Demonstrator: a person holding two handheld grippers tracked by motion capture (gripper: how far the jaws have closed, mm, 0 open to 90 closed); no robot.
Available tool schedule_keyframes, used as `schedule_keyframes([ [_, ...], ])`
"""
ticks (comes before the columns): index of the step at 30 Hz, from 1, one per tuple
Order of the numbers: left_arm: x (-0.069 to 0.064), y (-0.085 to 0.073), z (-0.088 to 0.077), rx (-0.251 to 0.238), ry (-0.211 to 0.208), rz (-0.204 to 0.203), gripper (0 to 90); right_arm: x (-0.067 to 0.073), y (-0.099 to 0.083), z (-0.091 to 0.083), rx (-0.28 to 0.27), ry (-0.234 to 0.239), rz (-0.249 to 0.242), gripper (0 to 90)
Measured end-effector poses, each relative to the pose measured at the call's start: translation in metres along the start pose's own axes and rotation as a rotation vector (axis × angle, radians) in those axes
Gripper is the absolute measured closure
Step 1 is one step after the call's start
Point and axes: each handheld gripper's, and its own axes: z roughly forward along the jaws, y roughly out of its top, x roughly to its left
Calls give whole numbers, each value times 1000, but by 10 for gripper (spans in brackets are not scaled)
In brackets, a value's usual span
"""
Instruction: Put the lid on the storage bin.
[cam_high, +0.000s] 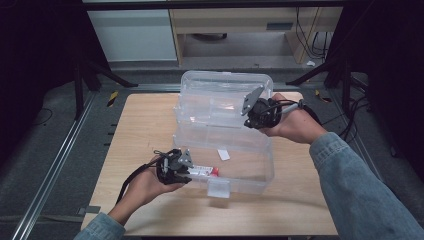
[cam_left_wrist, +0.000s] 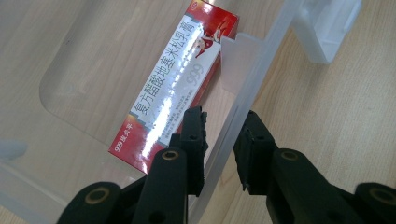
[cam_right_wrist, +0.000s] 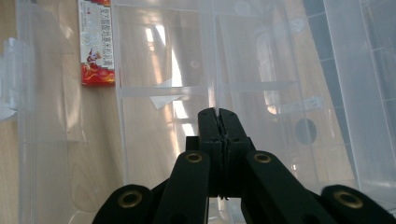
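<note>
the left gripper (cam_left_wrist: 219, 144) straddled the clear box (cam_high: 260, 172)'s front wall unclamped; the right gripper (cam_right_wrist: 218, 114), jaws shut, pinched its lid (cam_high: 210, 92); ease the lid down slowly.

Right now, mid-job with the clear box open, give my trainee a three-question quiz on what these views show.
1. True or false: the red and white carton lies inside the clear storage box.
2. What stands between the pads of the left gripper? A) the carton B) the box's front wall C) nothing
3. In a word: how do the jaws of the right gripper, up by the raised lid, stand?

Key
1. True: it lies flat on the box floor, close to the front wall.
2. B: one pad is inside the wall, one outside, with small gaps visible, so no firm clamp.
3. Shut, pads together on a thin clear edge of the lid.
</note>
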Motion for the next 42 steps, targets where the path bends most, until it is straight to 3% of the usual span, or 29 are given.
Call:
schedule_keyframes([
  [7, 3, 5, 4, -14, 26, -18, 740, -17, 1, 7, 4, 7, 6, 893],
  [12, 17, 12, 9, -19, 51, -46, 743, -45, 7, 21, 14, 3, 12, 879],
  [16, 23, 12, 10, -27, 45, -66, 743, -54, 12, 26, 20, 10, 0, 881],
  [20, 23, 12, 10, -24, 49, -62, 742, -51, 13, 24, 14, 9, -17, 885],
  [33, 22, 12, 10, -17, 54, -59, 722, -29, 4, 14, -35, -9, -5, 896],
  [42, 21, 12, 11, -10, 59, -53, 715, -17, 2, 8, -37, -10, -15, 900],
])
